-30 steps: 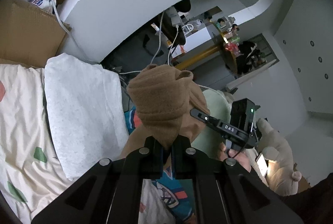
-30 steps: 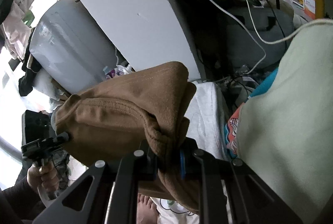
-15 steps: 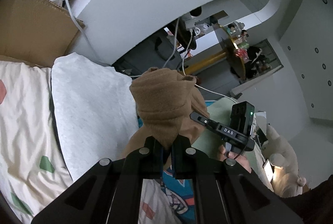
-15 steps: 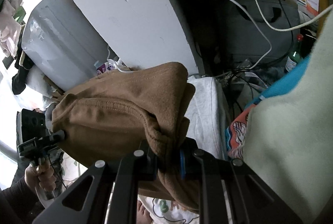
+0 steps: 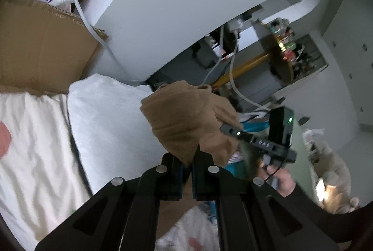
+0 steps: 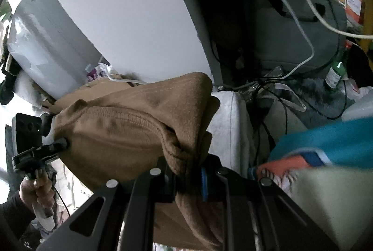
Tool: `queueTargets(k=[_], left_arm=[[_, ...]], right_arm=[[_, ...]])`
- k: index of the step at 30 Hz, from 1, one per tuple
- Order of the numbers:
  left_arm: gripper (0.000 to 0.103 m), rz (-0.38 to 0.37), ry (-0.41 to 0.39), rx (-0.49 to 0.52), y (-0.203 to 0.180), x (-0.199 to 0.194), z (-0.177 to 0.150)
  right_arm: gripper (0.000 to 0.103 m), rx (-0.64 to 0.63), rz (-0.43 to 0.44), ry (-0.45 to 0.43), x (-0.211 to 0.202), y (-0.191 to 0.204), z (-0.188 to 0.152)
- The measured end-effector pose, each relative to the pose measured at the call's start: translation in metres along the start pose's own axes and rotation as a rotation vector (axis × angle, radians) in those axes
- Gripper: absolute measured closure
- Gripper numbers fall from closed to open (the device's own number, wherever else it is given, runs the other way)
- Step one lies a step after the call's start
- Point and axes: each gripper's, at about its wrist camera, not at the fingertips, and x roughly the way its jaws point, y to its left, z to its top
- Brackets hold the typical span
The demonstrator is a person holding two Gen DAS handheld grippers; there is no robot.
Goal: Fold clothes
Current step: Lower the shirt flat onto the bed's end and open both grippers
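Brown cloth: a soft brown garment [image 5: 186,118] hangs bunched up in the air between the two claws, above the bed.
Left claw: the left claw [image 5: 189,163] is pressed together and pinches one thick fold of the brown garment. The cloth puffs up above its tips.
Right claw: the right claw [image 6: 188,177] pinches another part of the same brown garment [image 6: 130,125]. A stitched hem runs across the cloth just above its tips, and more cloth hangs down under it.
Hands: in the left view, a hand [image 5: 278,177] in a dark sleeve holds the black handle of the other claw. In the right view, another hand [image 6: 37,190] holds a black handle at the left edge.
Bed: a cream sheet [image 5: 30,153] with pink and green spots lies at the left in the left view. A white towel [image 5: 105,115] lies on it, just beside the brown garment in the picture.
Other clothes: a blue and orange piece [image 6: 314,148] and a pale green piece [image 6: 326,199] sit at the right in the right view, blurred.
Behind: a brown box [image 5: 39,48] stands at the top of the bed. White cables [image 6: 300,1] hang in front of dark grey things. A green bottle [image 6: 335,73] stands tilted far right.
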Motion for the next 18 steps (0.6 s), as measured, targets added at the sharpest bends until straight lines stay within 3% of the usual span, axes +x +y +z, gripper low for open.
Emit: queueTargets(k=[6, 11, 18], left_arm=[[0.099, 0.055, 0.019, 0.014, 0.032, 0.021, 0.021], [0.099, 0.119, 0.089, 0.05, 0.054, 0.045, 0.036], [0.099, 0.173, 0.104, 0.044, 0.076, 0.06, 0.04]], right_arm=[[0.089, -0.065, -0.042, 0.044, 0.045, -0.009, 0.013], [0.089, -0.074, -0.073, 0.082, 0.079, -0.018, 0.018], [0.089, -0.1, -0.105, 0.113, 0.116, -0.026, 0.022]])
